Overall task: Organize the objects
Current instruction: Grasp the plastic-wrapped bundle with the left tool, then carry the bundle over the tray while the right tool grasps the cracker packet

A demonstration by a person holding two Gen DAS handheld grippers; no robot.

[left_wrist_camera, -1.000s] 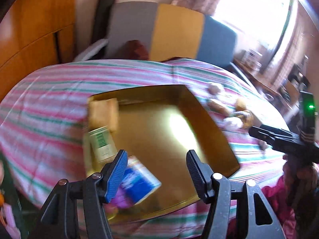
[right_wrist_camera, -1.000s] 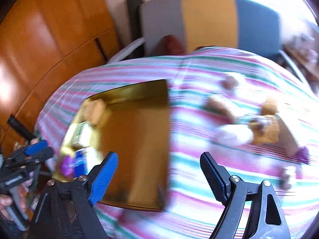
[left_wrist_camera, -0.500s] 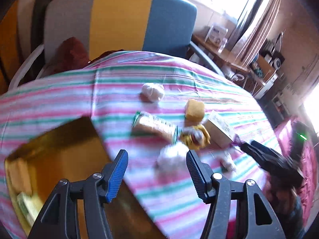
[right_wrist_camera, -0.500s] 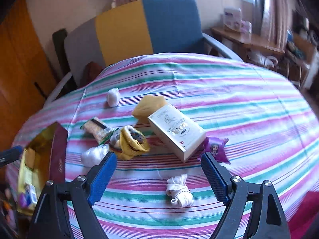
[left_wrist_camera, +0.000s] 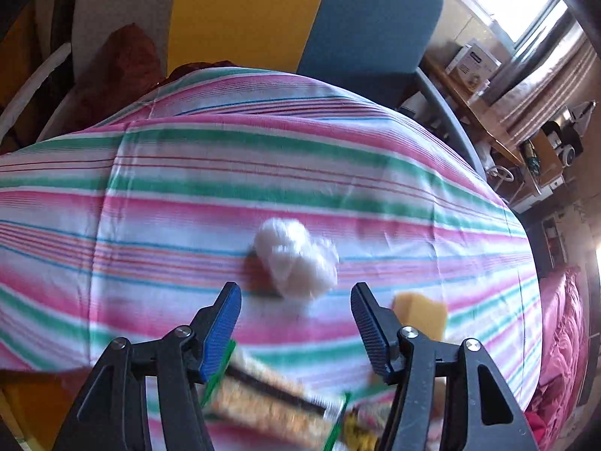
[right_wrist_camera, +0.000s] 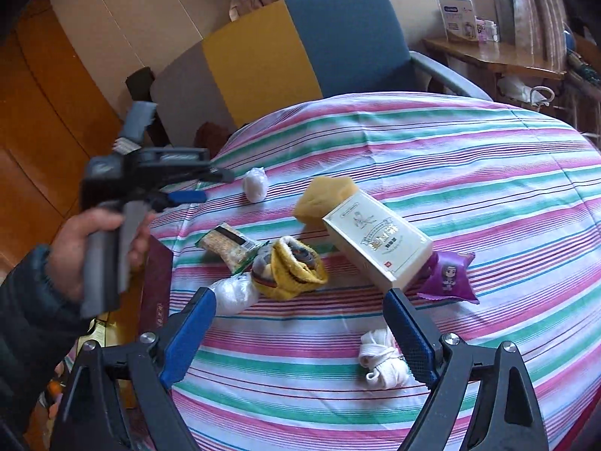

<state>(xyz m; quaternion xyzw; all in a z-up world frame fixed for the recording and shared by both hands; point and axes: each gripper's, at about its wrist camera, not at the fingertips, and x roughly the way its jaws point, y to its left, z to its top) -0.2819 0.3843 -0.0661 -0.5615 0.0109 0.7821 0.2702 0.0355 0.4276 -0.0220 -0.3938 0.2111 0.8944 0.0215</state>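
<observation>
My left gripper is open and empty, just short of a white crumpled ball on the striped cloth; it also shows in the right wrist view, beside that ball. A snack bar packet lies under its fingers, a yellow sponge to the right. My right gripper is open and empty above the cloth. Ahead lie a yellow sock bundle, a cream box, a purple sachet, a white rolled cloth, and a white bag.
The round table carries a striped cloth. A box with a maroon wall stands at its left edge. A grey, yellow and blue chair stands behind the table. A wooden sideboard is at the far right.
My left gripper has swung from the gold box over to the white ball and come close to it. My right gripper has turned right toward the loose objects and has advanced a little.
</observation>
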